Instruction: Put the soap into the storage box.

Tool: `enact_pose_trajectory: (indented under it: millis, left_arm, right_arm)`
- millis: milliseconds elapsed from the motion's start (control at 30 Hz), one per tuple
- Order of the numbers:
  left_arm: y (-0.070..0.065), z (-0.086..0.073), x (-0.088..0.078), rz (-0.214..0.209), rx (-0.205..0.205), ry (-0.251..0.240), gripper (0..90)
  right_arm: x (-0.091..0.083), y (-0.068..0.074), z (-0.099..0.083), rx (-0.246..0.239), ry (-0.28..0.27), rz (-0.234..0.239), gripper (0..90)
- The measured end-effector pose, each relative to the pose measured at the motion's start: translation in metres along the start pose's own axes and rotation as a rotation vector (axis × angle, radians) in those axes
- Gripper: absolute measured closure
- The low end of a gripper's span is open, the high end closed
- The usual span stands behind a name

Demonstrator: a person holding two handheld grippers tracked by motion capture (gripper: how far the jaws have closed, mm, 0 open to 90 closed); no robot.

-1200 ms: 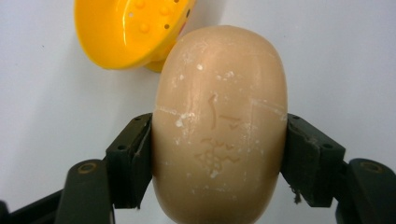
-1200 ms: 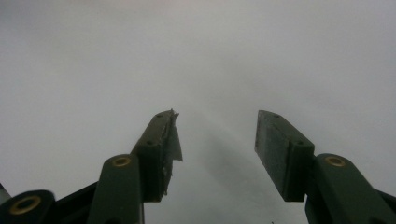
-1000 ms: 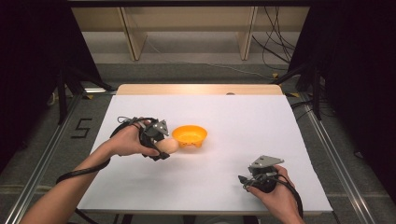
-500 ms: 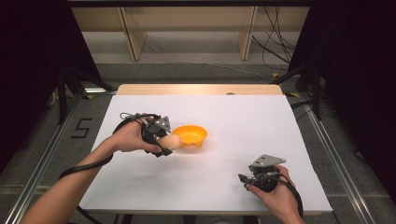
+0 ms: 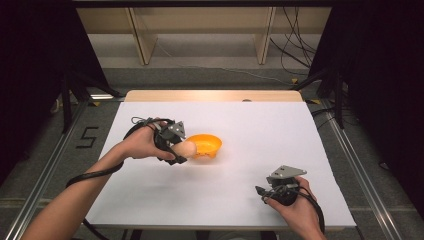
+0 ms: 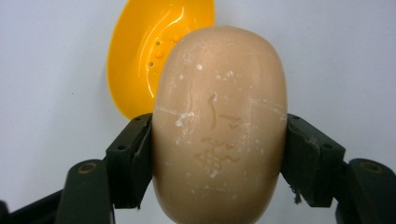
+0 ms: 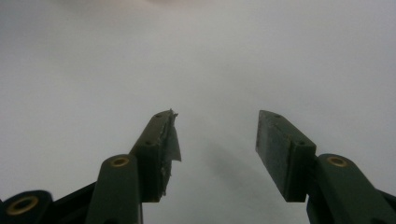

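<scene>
Since the earlier pictures, the soap (image 5: 186, 148) has been carried a little to the right, closer to the orange dish (image 5: 206, 145), while the right gripper (image 5: 260, 191) has been kept where it was.

Nearest, at the lower right of the high view, the right gripper is rested on the white bench (image 5: 250, 125). Its jaws are spread apart with nothing between them, as is shown in the right gripper view.

Farther up, left of the middle, the left gripper (image 5: 181, 155) is held over the bench. In the left gripper view the soap (image 6: 218, 126) is squeezed between the two jaws, standing on end. The dish (image 6: 144, 56) is seen just behind it, at the upper left.

It looks as if the soap is being brought to the dish. Next, it would need to be moved over the hollow, lowered, and let go.

Part of the dish is hidden by the soap. The marks pressed into the soap cannot be read.
</scene>
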State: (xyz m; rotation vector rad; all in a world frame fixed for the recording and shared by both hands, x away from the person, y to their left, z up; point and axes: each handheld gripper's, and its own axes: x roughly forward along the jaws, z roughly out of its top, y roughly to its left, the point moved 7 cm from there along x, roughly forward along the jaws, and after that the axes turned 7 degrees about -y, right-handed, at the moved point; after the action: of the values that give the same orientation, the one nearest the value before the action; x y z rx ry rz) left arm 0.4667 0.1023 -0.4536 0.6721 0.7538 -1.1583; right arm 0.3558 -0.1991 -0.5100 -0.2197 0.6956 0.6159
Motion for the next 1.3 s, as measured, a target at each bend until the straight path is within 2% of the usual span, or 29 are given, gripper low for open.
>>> enact_pose_trajectory:
  millis: [67, 200, 267, 367, 700, 733, 767, 833, 1033, 1167, 1233, 1267, 1300]
  left_arm:
    - [0.000, 0.003, 0.002, 0.005, -0.023, -0.021, 31.9]
    - [0.003, 0.006, 0.001, 0.001, -0.005, -0.021, 31.9]
    - [0.004, 0.008, 0.002, 0.002, -0.010, -0.029, 31.9]
    - [0.005, 0.013, 0.002, -0.001, 0.008, -0.033, 31.9]
    - [0.007, 0.018, 0.006, -0.010, 0.009, -0.031, 31.9]
    - [0.007, 0.019, 0.006, -0.011, 0.011, -0.031, 31.9]
    - [0.008, 0.019, 0.006, -0.012, 0.015, -0.030, 31.9]
    - [0.008, 0.021, 0.006, -0.013, 0.017, -0.036, 31.9]
    - [0.013, 0.024, 0.007, -0.012, 0.057, -0.023, 31.9]
    - [0.014, 0.026, 0.008, -0.015, 0.059, -0.026, 31.9]
    - [0.015, 0.027, 0.008, -0.016, 0.076, -0.016, 31.9]
    - [0.015, 0.028, 0.009, -0.017, 0.079, -0.016, 31.9]
    - [0.015, 0.029, 0.010, -0.017, 0.083, -0.017, 31.9]
  right_arm:
    - [0.000, 0.000, 0.000, 0.001, -0.001, -0.001, 47.7]
    - [-0.001, 0.000, 0.001, 0.011, -0.009, -0.002, 47.7]
    - [-0.002, 0.001, 0.001, 0.027, -0.004, -0.003, 47.8]
    - [-0.002, 0.001, 0.001, 0.023, -0.003, -0.003, 47.8]
    - [-0.002, 0.001, 0.001, 0.022, -0.004, -0.003, 47.8]
    - [-0.001, 0.000, 0.001, -0.001, -0.010, -0.004, 47.7]
    - [-0.002, 0.001, 0.001, 0.021, -0.004, -0.002, 47.8]
    - [-0.002, 0.001, 0.001, 0.024, -0.004, -0.003, 47.8]
    - [-0.002, 0.000, 0.001, 0.014, -0.005, -0.002, 47.8]
    - [-0.002, 0.000, 0.001, 0.015, -0.008, 0.000, 47.8]
    - [-0.002, 0.001, 0.002, 0.023, -0.015, -0.005, 47.8]
    - [-0.001, -0.001, 0.002, 0.005, -0.022, -0.006, 47.8]
    - [-0.001, -0.001, 0.003, 0.010, -0.027, -0.010, 47.8]
